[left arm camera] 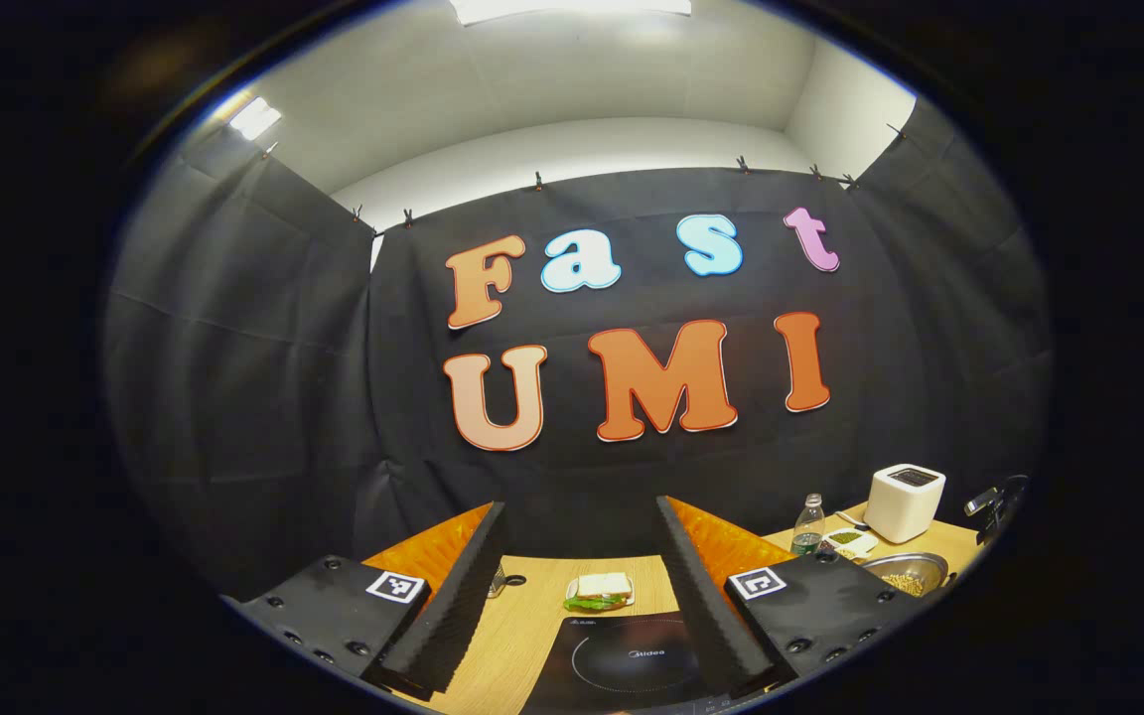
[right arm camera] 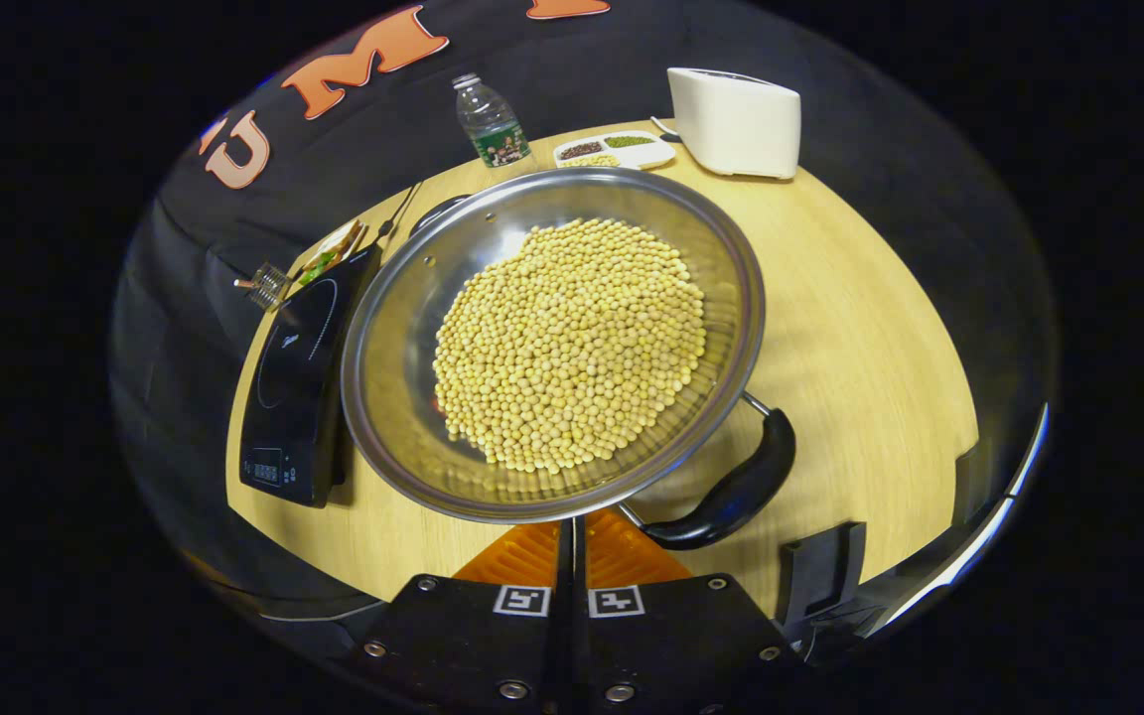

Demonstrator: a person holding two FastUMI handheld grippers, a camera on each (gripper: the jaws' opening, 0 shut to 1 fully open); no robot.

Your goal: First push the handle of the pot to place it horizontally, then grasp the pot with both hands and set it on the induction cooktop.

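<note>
Right claw (right arm camera: 572, 536), closed and empty, nears the pot (right arm camera: 552, 343) handle (right arm camera: 731, 492) to push it; left claw (left arm camera: 582, 596) waits open above the induction cooktop (left arm camera: 632, 660).

One pot (right arm camera: 552, 343) heaped with soybeans (right arm camera: 570, 343), one induction cooktop (right arm camera: 299, 382), one water bottle (right arm camera: 491, 124), one toaster (right arm camera: 736, 121), one sandwich (left arm camera: 600, 588), one three-compartment dish (right arm camera: 615, 150), one binder clip (right arm camera: 264, 285), two grippers.

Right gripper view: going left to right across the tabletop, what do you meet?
Induction cooktop → pot of soybeans → the pot's black handle. Along the far edge: water bottle → divided dish → white toaster.
</note>
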